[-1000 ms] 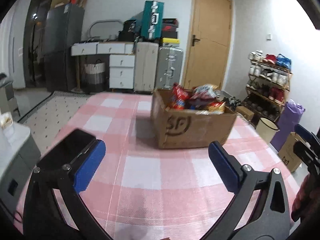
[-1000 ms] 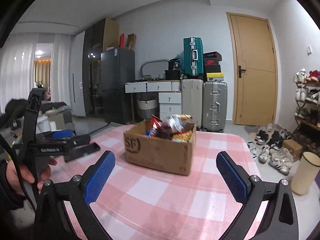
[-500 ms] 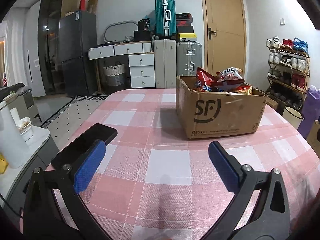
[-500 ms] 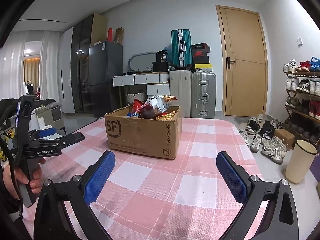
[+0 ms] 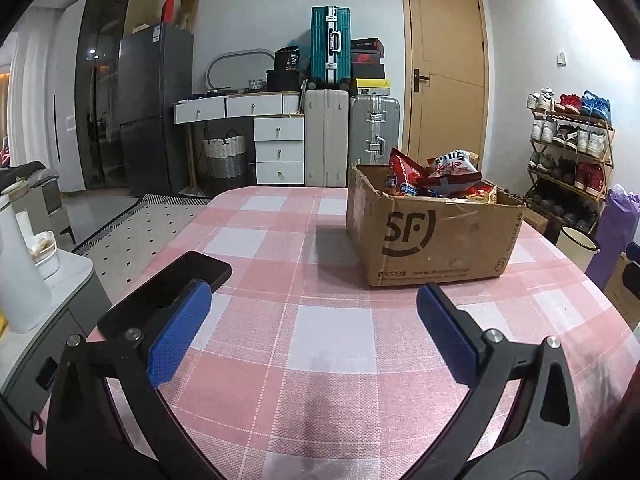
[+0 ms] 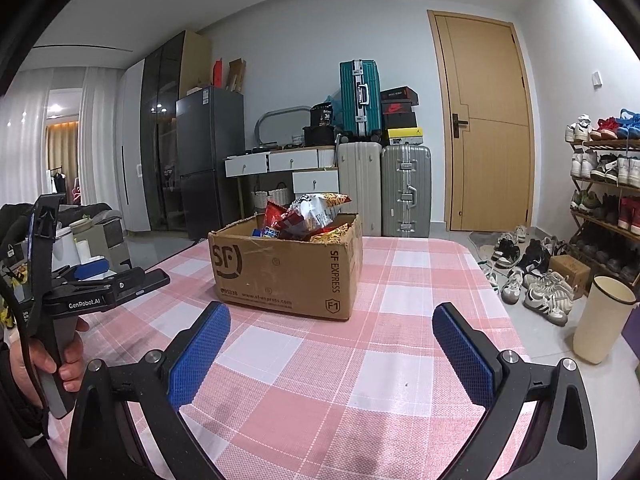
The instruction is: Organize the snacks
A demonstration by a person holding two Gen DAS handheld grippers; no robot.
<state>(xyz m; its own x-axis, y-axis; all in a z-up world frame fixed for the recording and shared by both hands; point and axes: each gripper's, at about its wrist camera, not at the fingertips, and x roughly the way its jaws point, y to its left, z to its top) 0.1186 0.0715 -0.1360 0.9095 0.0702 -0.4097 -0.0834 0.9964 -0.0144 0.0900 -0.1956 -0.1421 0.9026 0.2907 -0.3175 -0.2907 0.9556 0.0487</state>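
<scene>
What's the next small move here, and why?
Probably ease the right gripper forward toward the cardboard box: both grippers are open and empty above the checked tablecloth, the snack bags sit piled in the box, and nothing is out yet.

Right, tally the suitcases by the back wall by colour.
Teal suitcase: 1
Cream suitcase: 1
Silver suitcase: 1
Total: 3
</scene>
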